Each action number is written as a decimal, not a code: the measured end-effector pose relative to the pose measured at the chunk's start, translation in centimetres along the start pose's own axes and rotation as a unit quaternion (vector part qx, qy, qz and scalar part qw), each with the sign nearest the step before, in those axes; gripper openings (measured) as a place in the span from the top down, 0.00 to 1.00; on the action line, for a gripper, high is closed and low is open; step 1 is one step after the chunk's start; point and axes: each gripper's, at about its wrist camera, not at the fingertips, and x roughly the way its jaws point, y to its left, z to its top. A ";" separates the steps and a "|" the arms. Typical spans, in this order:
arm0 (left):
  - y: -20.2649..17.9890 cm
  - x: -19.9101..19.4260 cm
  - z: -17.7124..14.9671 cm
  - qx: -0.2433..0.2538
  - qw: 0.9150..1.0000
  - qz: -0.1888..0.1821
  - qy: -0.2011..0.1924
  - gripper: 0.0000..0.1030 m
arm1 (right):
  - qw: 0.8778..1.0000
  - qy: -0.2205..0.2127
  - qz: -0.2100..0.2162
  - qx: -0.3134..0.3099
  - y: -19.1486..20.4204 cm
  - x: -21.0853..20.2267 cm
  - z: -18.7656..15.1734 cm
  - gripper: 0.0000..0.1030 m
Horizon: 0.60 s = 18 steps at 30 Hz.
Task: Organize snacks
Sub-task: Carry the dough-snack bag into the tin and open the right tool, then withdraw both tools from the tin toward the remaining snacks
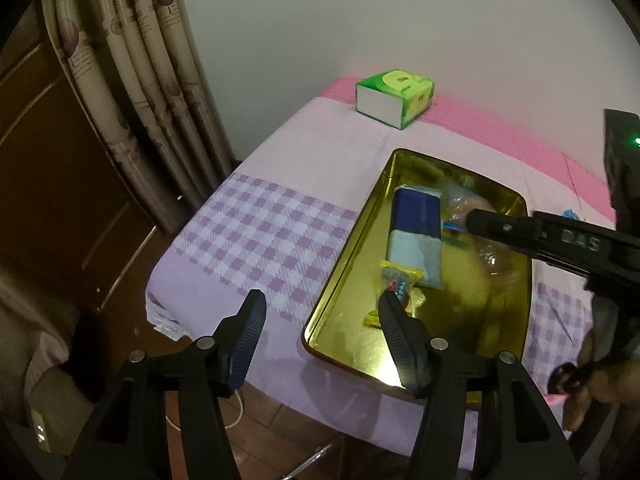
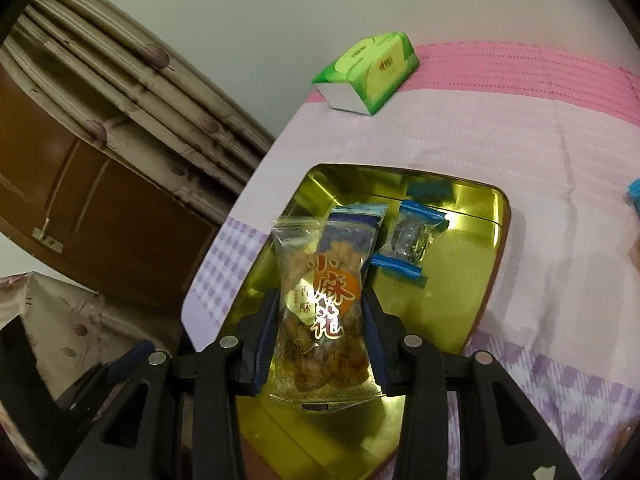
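A gold tin tray (image 1: 320, 320) lies on the pink and lilac tablecloth. In it are a blue and white packet (image 1: 416, 232) and a small yellow-wrapped snack (image 1: 396, 280). My left gripper (image 1: 320, 300) hangs open over the tray's near left corner. Its right fingertip is just beside the yellow snack and nothing is pressed between its pads. My right gripper (image 2: 322, 296) is shut on a clear packet of fried twists (image 2: 320, 280) with an orange label, held above the tray (image 2: 440, 300). Behind it lie the blue packet (image 2: 356, 216) and a clear packet with blue ends (image 2: 408, 240).
A green tissue box (image 1: 394, 96) stands at the table's far side. The table's left edge drops off beside the tray toward curtains (image 1: 132, 80) and a wooden door. Another blue packet (image 2: 634, 196) lies on the cloth to the right of the tray.
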 end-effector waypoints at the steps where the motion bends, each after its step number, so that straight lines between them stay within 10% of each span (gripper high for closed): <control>1: 0.0 0.1 0.0 0.001 1.000 0.001 0.001 0.42 | 1.000 0.001 -0.002 0.001 0.0 0.3 0.1 0.63; 18: -0.5 0.7 -0.1 0.014 1.000 0.004 0.016 0.40 | 0.998 -0.043 0.035 0.007 0.3 -2.3 -1.6 0.58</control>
